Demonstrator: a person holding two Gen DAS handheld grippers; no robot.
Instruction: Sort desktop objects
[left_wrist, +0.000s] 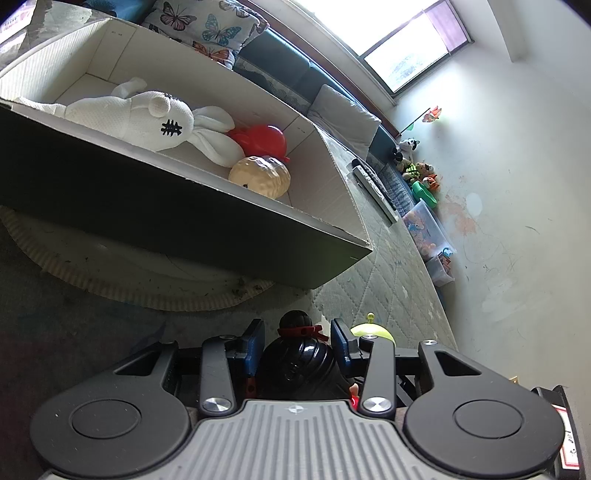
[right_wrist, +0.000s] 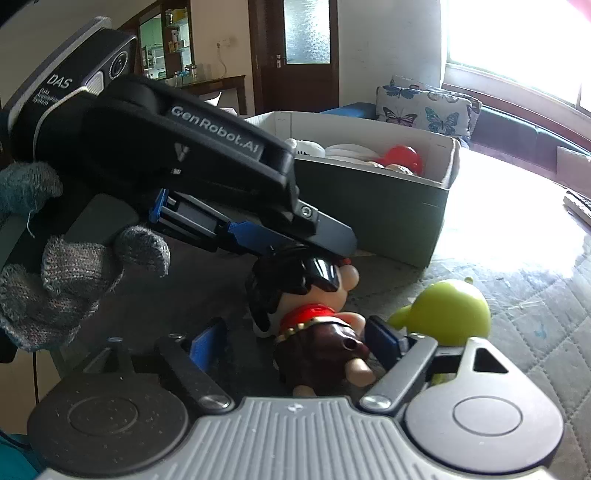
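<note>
The open box (left_wrist: 207, 218) at my ten o'clock already held the white rabbit (left_wrist: 147, 118), the red toy (left_wrist: 264, 140) and a tan ball (left_wrist: 260, 177), so I judged the sorting well underway. Left on the table were the dark-haired figure (right_wrist: 314, 314) and the green alien (right_wrist: 454, 314) at its three o'clock. My left claw (left_wrist: 297, 341) straddled the figure's head, fingers apart; my right claw (right_wrist: 295, 341) stood apart around its body (neither clamped yet).
</note>
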